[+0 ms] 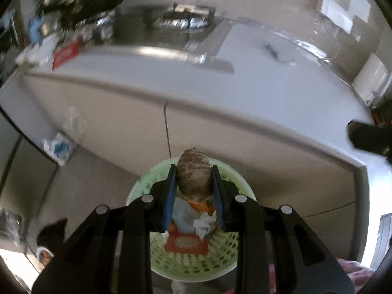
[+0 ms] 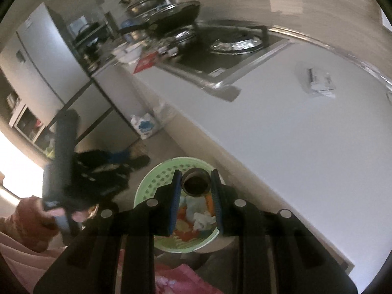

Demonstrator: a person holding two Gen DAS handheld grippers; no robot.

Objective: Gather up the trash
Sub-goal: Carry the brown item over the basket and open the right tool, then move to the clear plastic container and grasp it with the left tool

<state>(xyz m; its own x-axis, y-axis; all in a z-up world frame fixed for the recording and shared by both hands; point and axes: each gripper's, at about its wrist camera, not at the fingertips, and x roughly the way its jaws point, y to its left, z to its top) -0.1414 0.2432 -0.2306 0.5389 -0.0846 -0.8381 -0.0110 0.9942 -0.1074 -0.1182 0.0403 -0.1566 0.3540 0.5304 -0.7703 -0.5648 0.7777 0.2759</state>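
A pale green perforated basket (image 1: 196, 257) stands on the floor below the counter. It holds an orange packet (image 1: 186, 243), crumpled white tissue (image 1: 203, 225) and other scraps. Above it, my left gripper (image 1: 194, 171) is shut on a brown, ridged, egg-shaped lump (image 1: 193, 171) that sits between the blue pads. In the right wrist view the same basket (image 2: 156, 178) lies under my right gripper (image 2: 195, 174), which is shut on a small dark brown open-ended tube (image 2: 196, 182). A hand in a reddish sleeve (image 2: 31, 215) holds the left gripper's handle (image 2: 62, 147) at the left.
A long white counter (image 2: 281, 127) runs past the basket, with a gas hob (image 2: 232, 41), a black pan (image 2: 176, 17) and a red packet (image 2: 145, 63) at its far end. A white and blue bag (image 2: 144, 125) leans on the cabinet. A fridge (image 2: 36, 61) stands beyond. Pink cloth (image 2: 176, 279) lies below.
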